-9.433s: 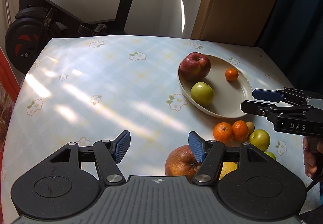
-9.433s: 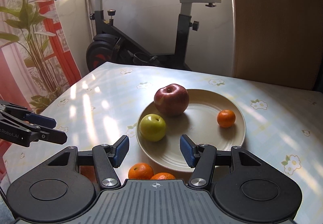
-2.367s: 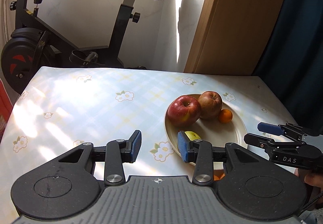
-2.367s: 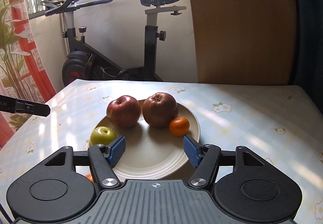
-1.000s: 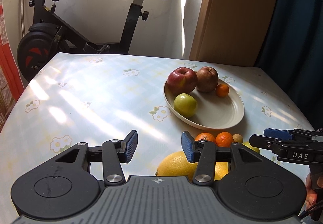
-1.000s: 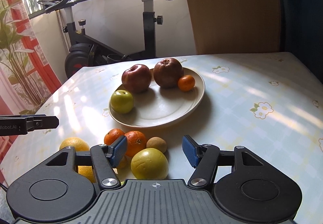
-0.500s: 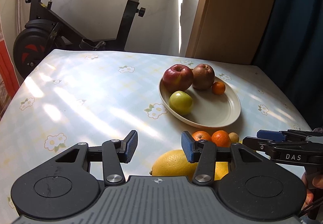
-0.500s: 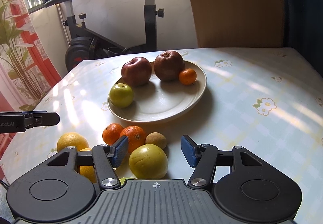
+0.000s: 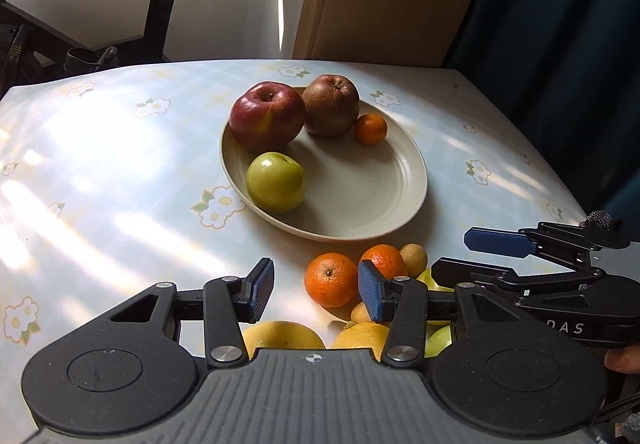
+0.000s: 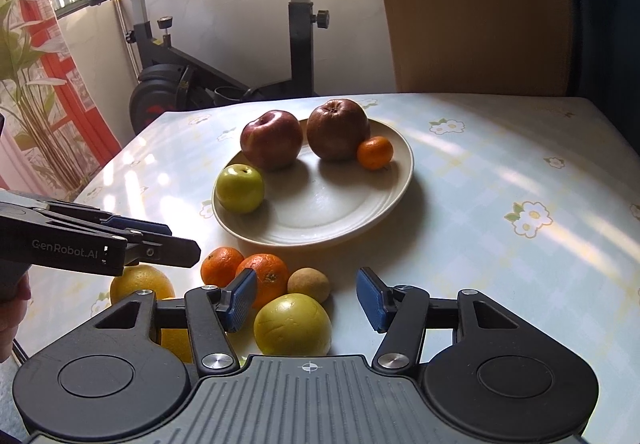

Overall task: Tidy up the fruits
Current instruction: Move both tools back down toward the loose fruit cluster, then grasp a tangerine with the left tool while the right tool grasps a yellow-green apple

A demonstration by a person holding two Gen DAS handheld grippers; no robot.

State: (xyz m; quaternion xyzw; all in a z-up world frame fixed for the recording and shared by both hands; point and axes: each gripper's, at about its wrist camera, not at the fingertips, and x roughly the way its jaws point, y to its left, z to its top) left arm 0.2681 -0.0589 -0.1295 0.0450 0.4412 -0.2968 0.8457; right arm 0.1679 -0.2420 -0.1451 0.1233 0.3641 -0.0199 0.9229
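A beige plate (image 9: 360,191) holds a red apple (image 9: 266,115), a brown apple (image 9: 330,105), a tangerine (image 9: 371,129) and a green apple (image 9: 276,181). In front of it lie loose fruits: two oranges (image 9: 330,280), a small brown fruit (image 10: 308,286), yellow citrus (image 9: 280,336) and a yellow-green fruit (image 10: 294,324). My left gripper (image 9: 316,294) is open, low over the nearer orange, its pads apart from it. My right gripper (image 10: 306,300) is closing slightly; the yellow-green fruit lies between its fingers, untouched. Each gripper shows in the other's view: left gripper (image 10: 168,238), right gripper (image 9: 468,254).
The flowered tablecloth (image 9: 100,163) covers the table, whose right edge (image 9: 560,179) meets a dark curtain (image 9: 560,23). An exercise bike (image 10: 300,23) and a wooden panel (image 10: 472,3) stand behind. A plant (image 10: 24,83) is by the window at the left.
My left gripper has moved forward and tipped down toward the loose fruit, so the oranges now sit by its fingers. The right gripper has hardly moved.
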